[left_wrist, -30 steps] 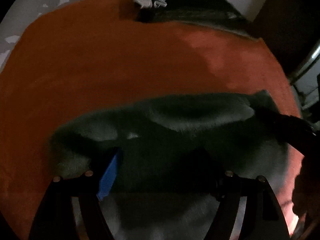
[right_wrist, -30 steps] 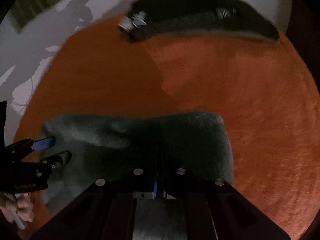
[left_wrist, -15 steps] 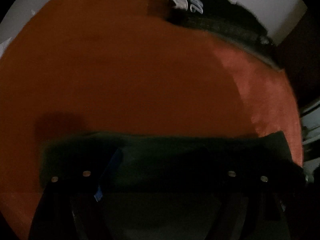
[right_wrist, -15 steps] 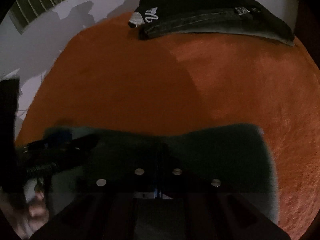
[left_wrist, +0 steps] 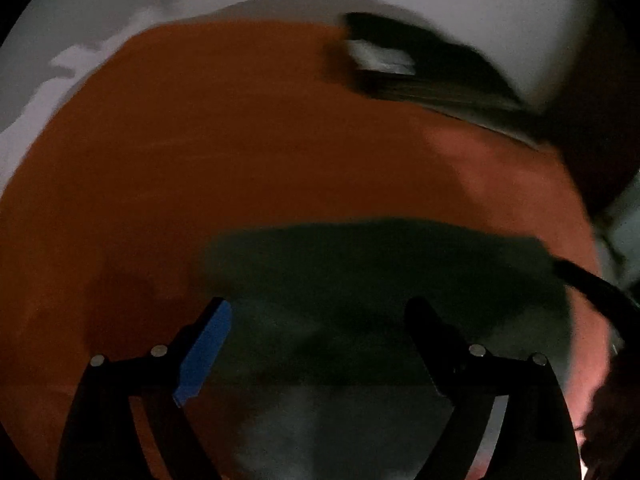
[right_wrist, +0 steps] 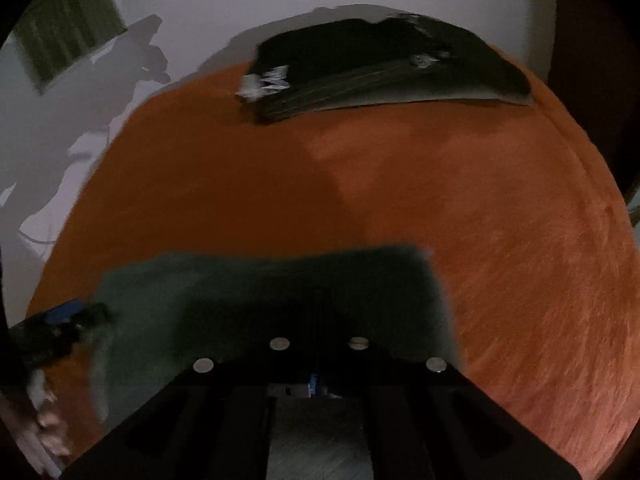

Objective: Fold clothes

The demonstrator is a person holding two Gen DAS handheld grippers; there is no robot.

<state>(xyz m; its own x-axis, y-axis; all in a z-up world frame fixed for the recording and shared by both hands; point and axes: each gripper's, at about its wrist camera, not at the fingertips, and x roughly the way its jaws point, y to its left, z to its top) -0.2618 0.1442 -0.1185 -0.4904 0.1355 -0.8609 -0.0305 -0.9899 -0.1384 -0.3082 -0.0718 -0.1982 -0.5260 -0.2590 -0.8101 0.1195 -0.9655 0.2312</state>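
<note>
Right wrist view: your right tongs (right_wrist: pixel 320 300) are clamped on the soft dark-green garment (right_wrist: pixel 168 300) lying on the fuzzy orange surface (right_wrist: pixel 500 240); your left tongs (left_wrist: pixel 316 320) are opening above it, not gripping.

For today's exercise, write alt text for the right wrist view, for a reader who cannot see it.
The right gripper, jaws shut, pinches a dark green garment spread on an orange surface. At far left the left gripper reaches the garment's edge, jaws opening. A stack of dark folded clothes lies at the far edge.
</note>
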